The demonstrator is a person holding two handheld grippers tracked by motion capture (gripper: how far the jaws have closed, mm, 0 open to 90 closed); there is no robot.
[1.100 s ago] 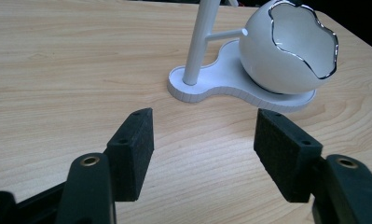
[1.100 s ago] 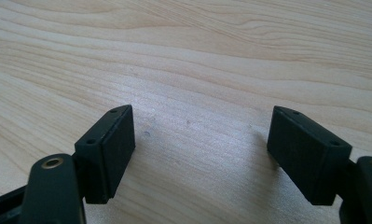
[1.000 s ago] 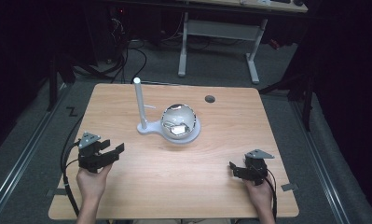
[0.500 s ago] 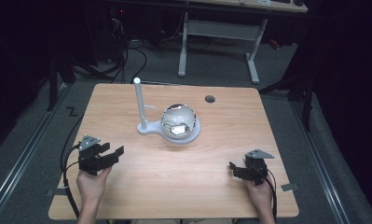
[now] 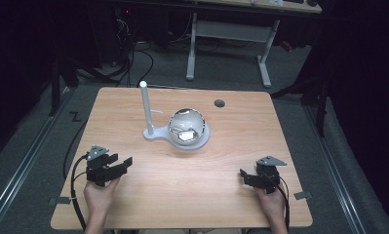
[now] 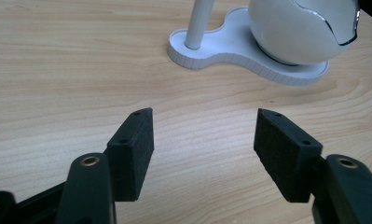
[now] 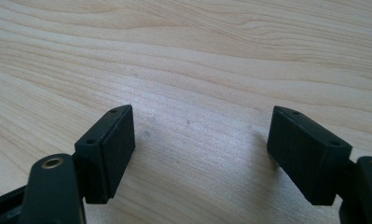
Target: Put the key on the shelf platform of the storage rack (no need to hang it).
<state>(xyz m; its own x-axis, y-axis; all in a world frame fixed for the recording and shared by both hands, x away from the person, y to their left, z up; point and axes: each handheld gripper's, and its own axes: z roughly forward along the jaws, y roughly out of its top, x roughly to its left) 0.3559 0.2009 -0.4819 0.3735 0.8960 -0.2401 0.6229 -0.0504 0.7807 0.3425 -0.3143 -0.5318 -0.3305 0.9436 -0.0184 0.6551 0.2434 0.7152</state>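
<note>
A white stand [image 5: 159,136] sits mid-table with an upright white post [image 5: 145,107] and a shiny round bowl-like ball [image 5: 186,126] on its wider pad. In the left gripper view the post [image 6: 198,23] and the ball [image 6: 300,28] rise ahead on the stand's base [image 6: 230,51]. My left gripper [image 5: 123,163] rests near the table's front left, open, nothing between its pads [image 6: 132,151]. My right gripper [image 5: 243,175] sits at the front right, open over bare wood, with its pads [image 7: 110,149] wide apart.
The wooden table [image 5: 133,209] has a dark round cable hole [image 5: 219,103] at the back right. Cables trail from both grippers off the front edge. A white-legged desk frame [image 5: 228,34] stands on the floor beyond the table.
</note>
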